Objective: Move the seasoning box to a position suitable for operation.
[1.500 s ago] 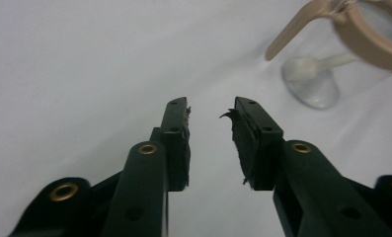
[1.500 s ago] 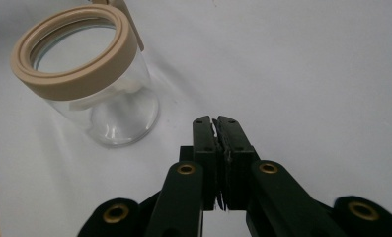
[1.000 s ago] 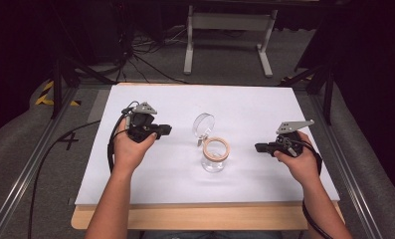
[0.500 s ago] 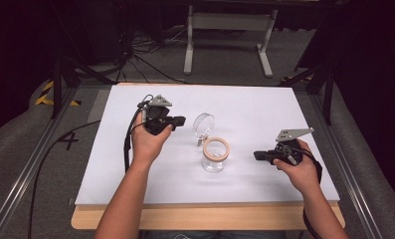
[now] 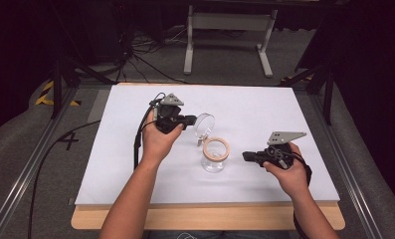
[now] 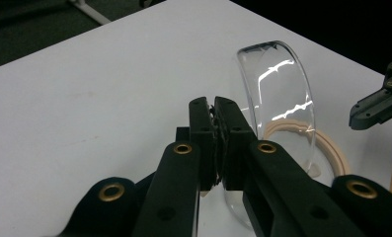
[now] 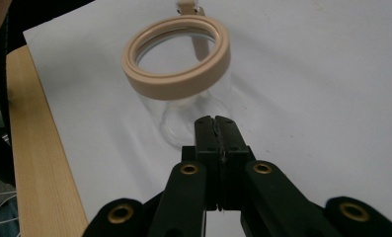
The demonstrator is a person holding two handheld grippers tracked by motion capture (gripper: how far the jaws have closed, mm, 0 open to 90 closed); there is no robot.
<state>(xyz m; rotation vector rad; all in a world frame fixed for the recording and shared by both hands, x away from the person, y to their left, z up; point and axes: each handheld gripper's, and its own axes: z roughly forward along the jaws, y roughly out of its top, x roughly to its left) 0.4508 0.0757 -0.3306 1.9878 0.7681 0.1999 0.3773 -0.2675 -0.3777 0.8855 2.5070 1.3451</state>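
While a clear glass jar [image 5: 214, 158] with a tan ring at its mouth stands upright near the middle of the white surface [image 5: 110, 164], its clear hinged lid [image 5: 204, 124] is swung open and tilts up at the jar's 11 o'clock. The left hand-held gripper [image 5: 189, 119] sits at 9 o'clock from the lid, just beside its rim, and in the left gripper view its jaws are clenched together with nothing between them; whether the tips touch the lid I cannot tell. The right hand-held gripper [image 5: 246, 156] lies at 3 o'clock from the jar, near but apart from it, jaws likewise pressed closed on nothing, pointing at the jar's side. Open white surface lies all round: broad bare stretches at 9 o'clock behind the left hand [image 5: 157, 142] and toward the far edge at 12 o'clock. A strip of wooden edge [image 5: 210, 219] shows at 6 o'clock, and the right hand [image 5: 287, 172] rests close to the surface's 4 o'clock corner.
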